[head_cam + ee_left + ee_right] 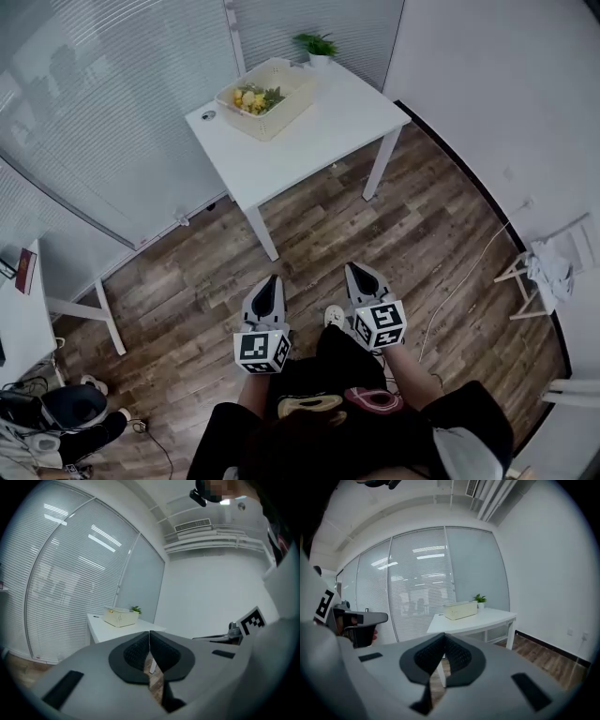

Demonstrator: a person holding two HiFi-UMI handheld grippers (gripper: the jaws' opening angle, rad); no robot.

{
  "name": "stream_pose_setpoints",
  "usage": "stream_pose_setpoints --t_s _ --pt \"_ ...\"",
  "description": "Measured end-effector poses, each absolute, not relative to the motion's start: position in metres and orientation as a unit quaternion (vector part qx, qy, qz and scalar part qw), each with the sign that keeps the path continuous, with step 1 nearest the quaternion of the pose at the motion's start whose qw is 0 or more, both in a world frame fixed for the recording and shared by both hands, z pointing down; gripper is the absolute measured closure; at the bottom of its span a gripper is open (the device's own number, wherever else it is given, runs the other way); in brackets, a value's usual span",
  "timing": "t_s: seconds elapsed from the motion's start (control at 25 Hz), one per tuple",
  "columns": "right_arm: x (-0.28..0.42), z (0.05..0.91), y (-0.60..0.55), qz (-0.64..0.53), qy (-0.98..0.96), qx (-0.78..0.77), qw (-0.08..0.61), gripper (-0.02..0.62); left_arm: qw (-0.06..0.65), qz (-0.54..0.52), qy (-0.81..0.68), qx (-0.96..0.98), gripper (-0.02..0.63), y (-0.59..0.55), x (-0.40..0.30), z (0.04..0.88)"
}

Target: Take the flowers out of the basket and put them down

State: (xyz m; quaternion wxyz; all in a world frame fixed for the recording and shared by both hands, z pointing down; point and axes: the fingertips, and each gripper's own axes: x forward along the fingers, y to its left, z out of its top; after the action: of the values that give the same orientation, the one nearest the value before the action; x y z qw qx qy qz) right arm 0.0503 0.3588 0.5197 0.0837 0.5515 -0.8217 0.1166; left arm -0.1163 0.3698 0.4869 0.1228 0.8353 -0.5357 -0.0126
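A cream basket stands on the white table at the far side of the room, with yellow and green flowers lying inside it. The same basket shows small in the left gripper view and again as the basket in the right gripper view. My left gripper and right gripper are held side by side over the wooden floor, well short of the table. Both have their jaws together at the tips with nothing between them.
A small potted plant stands at the table's back corner. Glass walls with blinds run along the left and back. A second white desk is at the left edge, and a white rack with cloth at the right wall.
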Motion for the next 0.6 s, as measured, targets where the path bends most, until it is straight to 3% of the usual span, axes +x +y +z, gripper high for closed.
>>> stream_pose_setpoints --t_s 0.6 --pt "0.105 0.518 0.244 0.105 -0.863 0.485 0.098 0.584 0.119 -0.029 -0.576 0.808 0.588 0.268 -0.043 0.48"
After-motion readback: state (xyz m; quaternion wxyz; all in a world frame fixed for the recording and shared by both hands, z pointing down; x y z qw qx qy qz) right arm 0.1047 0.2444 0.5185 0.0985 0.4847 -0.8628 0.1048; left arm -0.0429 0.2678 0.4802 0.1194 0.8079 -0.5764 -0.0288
